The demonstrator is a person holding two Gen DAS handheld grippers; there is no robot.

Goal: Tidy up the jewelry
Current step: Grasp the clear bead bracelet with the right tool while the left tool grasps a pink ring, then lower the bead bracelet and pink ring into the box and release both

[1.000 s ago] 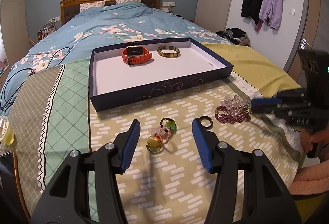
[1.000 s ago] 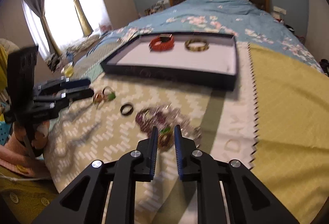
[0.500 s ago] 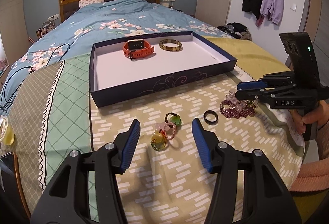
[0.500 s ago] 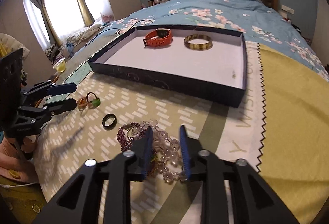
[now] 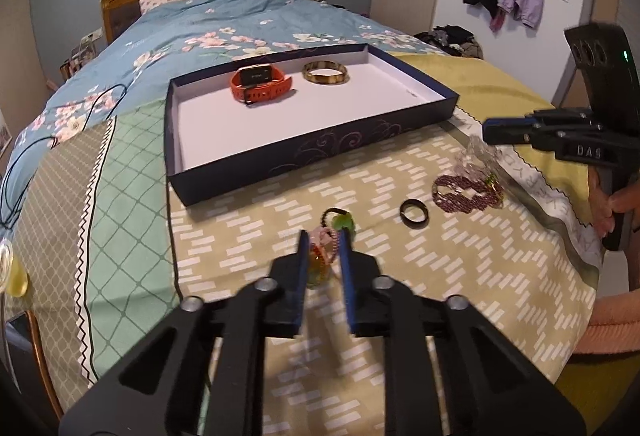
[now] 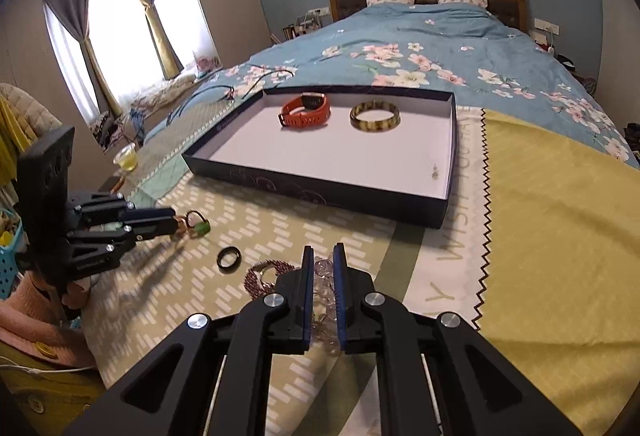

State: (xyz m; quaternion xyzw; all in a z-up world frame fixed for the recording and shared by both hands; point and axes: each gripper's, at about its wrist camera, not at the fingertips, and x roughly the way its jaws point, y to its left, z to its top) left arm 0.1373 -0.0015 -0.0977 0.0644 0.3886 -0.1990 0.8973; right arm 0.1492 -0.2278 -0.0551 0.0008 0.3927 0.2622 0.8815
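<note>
Low in the frame, the left claw (image 5: 324,256) pinches the hair ties (image 5: 326,250); the right claw (image 6: 323,268) pinches the clear bead bracelet (image 6: 323,272), both on the bed (image 6: 540,236).

The tray (image 6: 248,173) is dark navy outside with pale swirls and white inside. In it lie an orange-red watch (image 6: 306,110) and a bangle (image 6: 375,115) (brown and yellow, mottled). The bedspread (image 5: 400,268) is olive with white dashes, the duvet (image 6: 440,47) blue with pink flowers.
</note>
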